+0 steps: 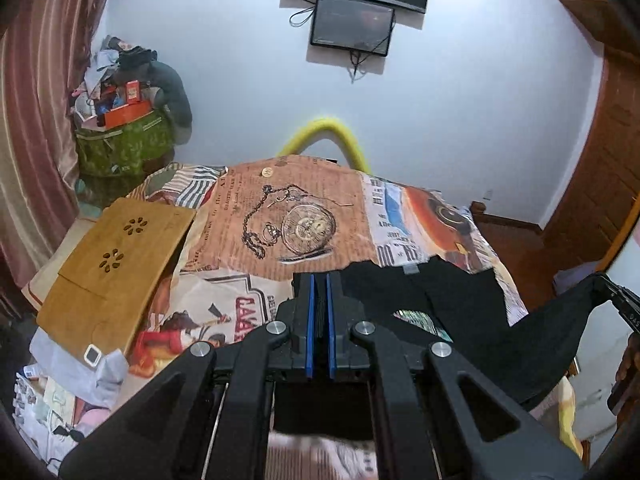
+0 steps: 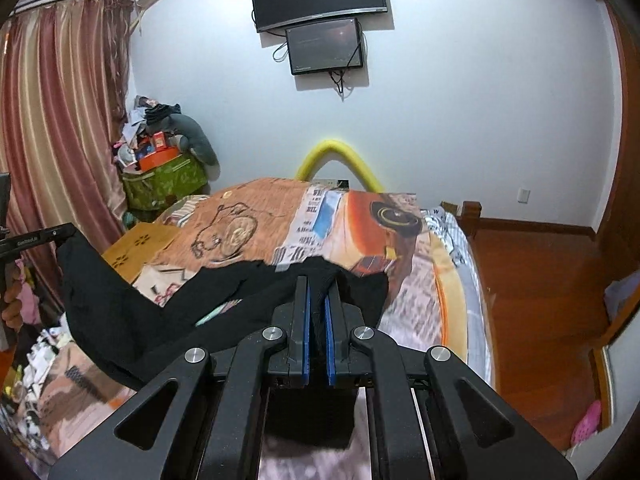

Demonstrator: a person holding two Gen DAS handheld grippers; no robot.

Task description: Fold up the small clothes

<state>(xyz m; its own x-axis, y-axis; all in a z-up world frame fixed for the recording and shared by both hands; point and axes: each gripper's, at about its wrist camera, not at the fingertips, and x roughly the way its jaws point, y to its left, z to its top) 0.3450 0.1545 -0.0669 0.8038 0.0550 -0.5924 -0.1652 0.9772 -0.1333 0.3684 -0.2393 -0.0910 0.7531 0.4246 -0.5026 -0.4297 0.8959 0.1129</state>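
Observation:
A small black garment (image 1: 472, 312) hangs stretched between my two grippers above the bed, its far part resting on the printed bedspread (image 1: 280, 208). My left gripper (image 1: 319, 280) is shut on one edge of it. My right gripper (image 2: 318, 284) is shut on the other edge of the black garment (image 2: 132, 312). In the left wrist view the right gripper (image 1: 616, 292) shows at the far right, pinching the cloth. In the right wrist view the left gripper (image 2: 48, 236) shows at the far left, also pinching it. A grey label (image 2: 284, 266) marks the garment's far edge.
A wooden lap desk (image 1: 120, 260) lies on the bed's left side. Loose clothes (image 1: 60, 392) pile at the near left. A green bag (image 1: 124, 144) with clutter stands by the curtain. Wooden floor (image 2: 540, 300) lies to the right of the bed.

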